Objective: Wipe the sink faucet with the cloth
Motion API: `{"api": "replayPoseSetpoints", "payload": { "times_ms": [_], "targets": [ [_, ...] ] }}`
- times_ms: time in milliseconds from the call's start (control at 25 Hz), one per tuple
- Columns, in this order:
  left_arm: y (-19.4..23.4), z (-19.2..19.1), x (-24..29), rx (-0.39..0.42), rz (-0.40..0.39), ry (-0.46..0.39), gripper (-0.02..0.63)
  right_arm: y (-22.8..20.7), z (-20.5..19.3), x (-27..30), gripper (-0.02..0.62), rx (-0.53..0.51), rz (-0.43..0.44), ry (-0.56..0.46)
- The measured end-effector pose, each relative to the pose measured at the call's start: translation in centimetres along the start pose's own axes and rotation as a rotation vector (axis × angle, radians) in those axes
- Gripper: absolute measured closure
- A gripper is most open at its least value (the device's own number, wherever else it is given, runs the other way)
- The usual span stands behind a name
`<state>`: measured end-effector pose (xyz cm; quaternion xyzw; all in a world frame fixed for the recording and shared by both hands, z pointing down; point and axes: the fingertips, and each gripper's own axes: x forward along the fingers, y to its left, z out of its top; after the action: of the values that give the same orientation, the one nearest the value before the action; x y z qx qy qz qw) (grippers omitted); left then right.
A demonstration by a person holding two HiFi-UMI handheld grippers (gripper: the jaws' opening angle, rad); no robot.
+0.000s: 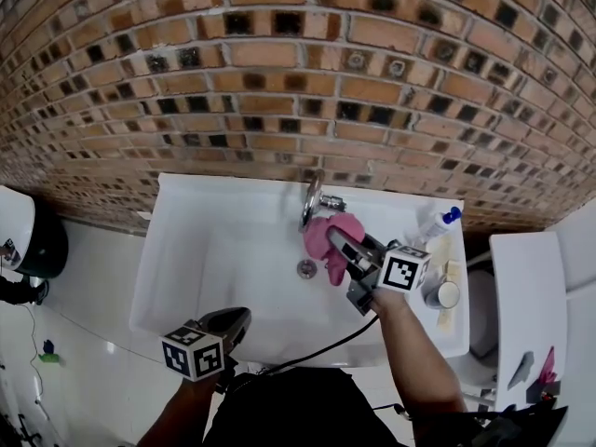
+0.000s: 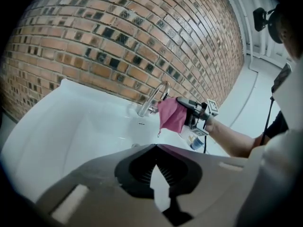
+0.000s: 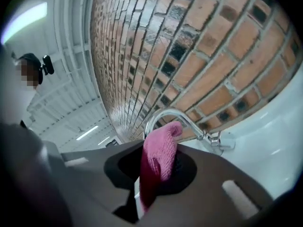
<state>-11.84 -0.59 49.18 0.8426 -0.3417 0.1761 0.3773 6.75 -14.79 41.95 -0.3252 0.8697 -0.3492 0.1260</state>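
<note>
1. Gripping the pink cloth (image 1: 323, 242), the right gripper (image 1: 341, 241) has its jaws closed on a bunched fold; in the right gripper view the fabric stands up between the jaws and hangs down below them
2. The cloth is over the basin of the white sink (image 1: 209, 250), right up against the curved spout of the chrome faucet (image 1: 310, 201); whether the fabric actually touches the metal I cannot tell
3. In the left gripper view the cloth droops from the right gripper just beside the spout's end, with a loose corner hanging toward the basin
4. The left gripper (image 1: 237, 317) hovers near the sink's front edge, well apart from the faucet, pointing toward the basin
5. Its own view shows its jaw tips brought together with nothing between them, only the white of the sink visible through the slit below the tips
6. A bottle with a blue cap (image 1: 439, 221) lies on the sink's right ledge, and a round metal container (image 1: 447, 293) stands nearer the front on that side
7. A brick wall (image 1: 279, 63) rises behind the sink
</note>
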Motion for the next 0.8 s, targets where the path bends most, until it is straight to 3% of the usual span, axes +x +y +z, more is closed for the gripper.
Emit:
{"api": "replayPoseSetpoints", "payload": {
  "times_ms": [200,320,480,800],
  "targets": [
    [0.5,1.6,0.9,0.002,0.027,-0.019,0.601,-0.6,8.7,-0.9,0.551,-0.121,-0.115,-0.103],
    [0.5,2.2,1.5,-0.007,0.037,-0.032,0.601,-2.7,11.9,0.1,0.551,-0.186,-0.18,-0.092],
    [0.4,2.1,2.4,-0.035,0.051,-0.037,0.601,-7.2,11.5,3.3,0.551,-0.184,-0.22,0.026],
    [0.9,1.9,3.0,-0.102,0.1,-0.055,0.602,-13.1,8.0,10.3,0.551,0.007,-0.188,0.173]
  ]
}}
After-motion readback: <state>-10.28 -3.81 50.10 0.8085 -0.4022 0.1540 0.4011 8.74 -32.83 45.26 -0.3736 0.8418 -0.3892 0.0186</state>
